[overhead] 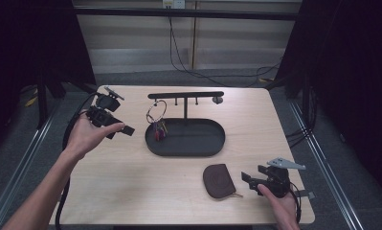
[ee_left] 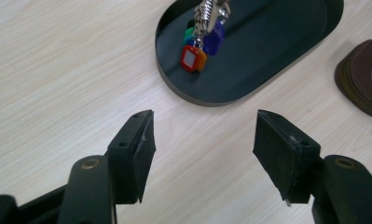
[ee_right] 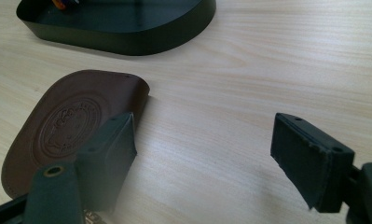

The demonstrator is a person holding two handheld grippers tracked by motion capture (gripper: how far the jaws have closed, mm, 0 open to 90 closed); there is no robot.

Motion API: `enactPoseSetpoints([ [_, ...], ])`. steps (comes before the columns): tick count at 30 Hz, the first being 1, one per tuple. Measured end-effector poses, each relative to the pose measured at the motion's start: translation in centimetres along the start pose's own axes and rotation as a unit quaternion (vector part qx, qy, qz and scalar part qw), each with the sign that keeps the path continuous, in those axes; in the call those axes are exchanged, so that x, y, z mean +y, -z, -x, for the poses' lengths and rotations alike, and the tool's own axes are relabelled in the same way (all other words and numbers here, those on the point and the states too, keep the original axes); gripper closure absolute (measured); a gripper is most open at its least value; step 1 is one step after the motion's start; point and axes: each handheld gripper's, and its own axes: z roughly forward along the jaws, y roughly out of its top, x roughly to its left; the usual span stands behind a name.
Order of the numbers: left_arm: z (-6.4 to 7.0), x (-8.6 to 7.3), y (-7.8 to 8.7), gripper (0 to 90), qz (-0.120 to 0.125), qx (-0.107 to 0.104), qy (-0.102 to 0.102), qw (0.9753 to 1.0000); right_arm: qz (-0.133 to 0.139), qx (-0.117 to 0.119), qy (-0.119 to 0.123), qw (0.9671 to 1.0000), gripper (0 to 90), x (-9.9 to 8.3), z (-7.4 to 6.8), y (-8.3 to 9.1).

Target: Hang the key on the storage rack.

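My left gripper (overhead: 126, 130): fingers wide, empty, near the key ring (overhead: 156, 115).
My right gripper (overhead: 246, 177): fingers wide, beside the brown pouch (overhead: 218, 179).

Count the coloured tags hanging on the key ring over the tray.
3 at least: a red-orange tag lowest, a blue tag right of it, a green tag behind. They overlap above the tray, so more may be hidden.

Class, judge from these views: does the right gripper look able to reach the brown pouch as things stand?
Probably yes. The right gripper is open beside the brown pouch, which lies flat on the table with nothing between them.
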Motion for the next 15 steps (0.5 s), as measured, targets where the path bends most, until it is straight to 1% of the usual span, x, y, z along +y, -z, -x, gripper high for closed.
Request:
enactPoseSetpoints([
  [1, 0.1, -0.2, 0.0, 37.3, 0.004, 0.005, -0.007, 1.0000, -0.001, -0.001, 0.001, 1.0000, 22.0, 0.0, 0.0, -0.1],
  [3, 0.5, -0.6, -0.1, 37.0, 0.017, 0.001, -0.009, 0.9998, 0.001, -0.001, 0.001, 1.0000, 22.1, 0.1, -0.2, -0.1],
  [5, 0.7, -1.0, -0.3, 36.8, 0.029, 0.000, -0.006, 0.9996, 0.001, 0.000, 0.006, 1.0000, 22.2, 0.1, -0.4, -0.1],
  [6, 0.8, -1.3, -0.5, 36.8, 0.032, 0.000, -0.009, 0.9994, 0.001, 0.000, 0.007, 1.0000, 22.2, 0.1, -0.5, -0.2],
  [7, 0.8, -1.5, -0.6, 36.8, 0.034, -0.004, -0.009, 0.9994, 0.001, 0.001, 0.006, 1.0000, 22.2, 0.1, -0.5, -0.2],
  [8, 0.9, -1.7, -0.9, 36.6, 0.039, -0.009, -0.003, 0.9992, 0.001, 0.002, 0.006, 1.0000, 22.2, 0.1, -0.5, -0.1],
  [9, 0.9, -1.9, -1.1, 36.6, 0.042, -0.012, -0.005, 0.9990, 0.001, 0.002, 0.006, 1.0000, 22.2, 0.1, -0.5, -0.1],
  [11, 1.2, -2.4, -1.8, 36.6, 0.044, -0.011, -0.006, 0.9989, 0.000, 0.001, 0.004, 1.0000, 22.2, 0.0, -0.5, -0.1],
  [12, 1.3, -2.7, -2.0, 36.7, 0.051, -0.014, -0.008, 0.9986, 0.001, 0.002, 0.003, 1.0000, 22.2, 0.0, -0.5, 0.0],
  [13, 1.4, -3.1, -2.2, 36.8, 0.058, -0.019, -0.004, 0.9982, 0.001, 0.003, 0.003, 1.0000, 22.2, 0.0, -0.5, 0.0],
  [15, 1.7, -3.7, -2.7, 36.9, 0.067, -0.017, -0.003, 0.9976, -0.002, 0.004, 0.004, 1.0000, 22.2, 0.0, -0.5, 0.0],
])
